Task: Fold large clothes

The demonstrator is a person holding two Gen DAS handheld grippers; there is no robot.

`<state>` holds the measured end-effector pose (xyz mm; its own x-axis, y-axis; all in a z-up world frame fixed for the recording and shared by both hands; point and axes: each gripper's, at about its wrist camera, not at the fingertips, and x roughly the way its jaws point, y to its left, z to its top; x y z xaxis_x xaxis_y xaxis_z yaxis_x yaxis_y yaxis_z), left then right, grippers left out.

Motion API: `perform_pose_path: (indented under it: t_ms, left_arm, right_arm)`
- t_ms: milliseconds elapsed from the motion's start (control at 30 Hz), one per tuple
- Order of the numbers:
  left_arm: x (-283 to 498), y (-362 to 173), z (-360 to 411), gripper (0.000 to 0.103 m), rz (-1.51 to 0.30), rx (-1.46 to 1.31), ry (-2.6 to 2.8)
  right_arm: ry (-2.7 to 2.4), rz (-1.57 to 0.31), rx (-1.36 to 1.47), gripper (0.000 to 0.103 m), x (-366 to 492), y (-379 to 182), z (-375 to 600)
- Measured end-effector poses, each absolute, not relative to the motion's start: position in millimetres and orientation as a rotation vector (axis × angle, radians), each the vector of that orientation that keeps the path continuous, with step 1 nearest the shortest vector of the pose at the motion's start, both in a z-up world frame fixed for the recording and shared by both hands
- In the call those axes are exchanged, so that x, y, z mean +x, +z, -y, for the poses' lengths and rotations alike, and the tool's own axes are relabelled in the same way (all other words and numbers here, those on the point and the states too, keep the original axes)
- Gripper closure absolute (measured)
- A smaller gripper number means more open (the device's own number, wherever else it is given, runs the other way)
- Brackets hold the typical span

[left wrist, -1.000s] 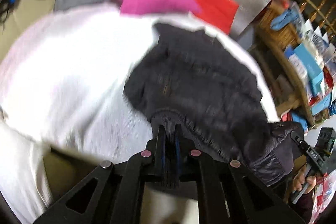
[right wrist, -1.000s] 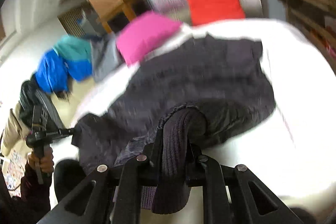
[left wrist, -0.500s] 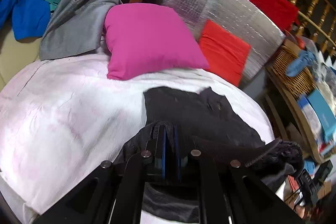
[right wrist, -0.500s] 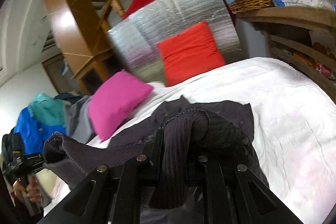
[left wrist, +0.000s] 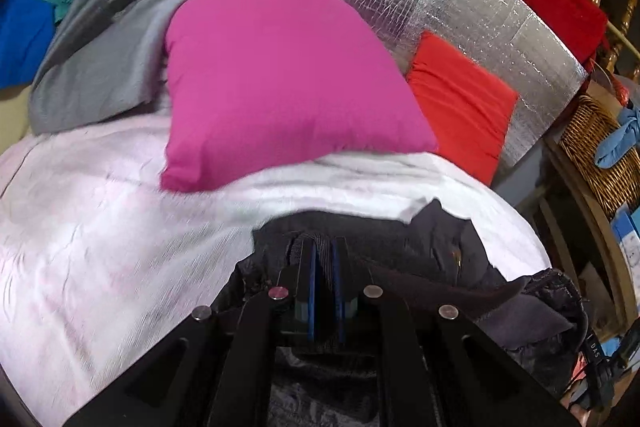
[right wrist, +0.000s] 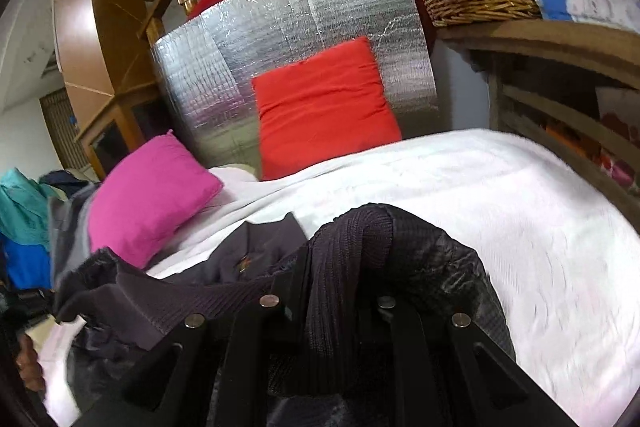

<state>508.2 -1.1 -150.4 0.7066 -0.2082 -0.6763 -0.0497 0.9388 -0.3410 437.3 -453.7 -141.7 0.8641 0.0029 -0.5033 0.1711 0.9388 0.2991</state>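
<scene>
**Jacket hem carried up the bed toward the pillows**

A second earlier the dark jacket [left wrist: 448, 259] had lain spread across the white bedspread [left wrist: 100, 227], much of its length stretching away from both cameras. By this moment both grippers had carried its ribbed hem toward the head of the bed, and only a short strip of dark cloth showed beyond the fingers, with the pink pillow [left wrist: 280, 87] and the red pillow [right wrist: 324, 107] looming much closer. Judged from that, the lengthwise fold was well under way: the lower half was being laid over the upper half, and the hem was not yet set down.

The left gripper [left wrist: 323, 255] was clenched on a thin pinch of the hem, its blue pads pressed together around the cloth. The right gripper [right wrist: 340, 247] was likewise clamped on the ribbed hem, which bulged up over its fingers and hid the tips. The jacket hung from both grippers and draped back beneath them, its free part resting on the bedspread just ahead, toward the head edge and short of the pink pillow. Between the grippers the hem sagged in a loose band.
</scene>
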Motion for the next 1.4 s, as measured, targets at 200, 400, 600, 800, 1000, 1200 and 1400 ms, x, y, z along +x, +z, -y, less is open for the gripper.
perform_pose_path:
  t_ms: [200, 400, 600, 800, 1000, 1200, 1400]
  left_arm:
    - [538, -152, 28, 0.095, -0.729, -0.282, -0.083]
    - [558, -188, 42, 0.091, -0.770, -0.194, -0.006]
    - [553, -192, 49, 0.056, -0.747, -0.122, 0.038]
    - [551, -198, 49, 0.055, -0.766, -0.124, 0.043]
    - [552, -199, 49, 0.051, -0.779, -0.122, 0.050]
    - [553, -198, 42, 0.038, -0.811, -0.168, 0.058]
    - [546, -193, 39, 0.035, -0.832, -0.193, 0.054]
  right_arm:
    - [-0.162, -0.507, 0.250, 0.087, 470, -157, 458]
    - [-0.116, -0.636, 0.390, 0.085, 507, -191, 481]
    - [-0.074, -0.724, 0.556, 0.081, 517, -218, 501]
    - [-0.065, -0.716, 0.569, 0.079, 512, -221, 501]
    - [-0.054, -0.734, 0.576, 0.074, 515, -220, 500]
    - [-0.013, -0.734, 0.623, 0.050, 511, -215, 499]
    - [-0.023, -0.698, 0.629, 0.025, 501, -201, 493]
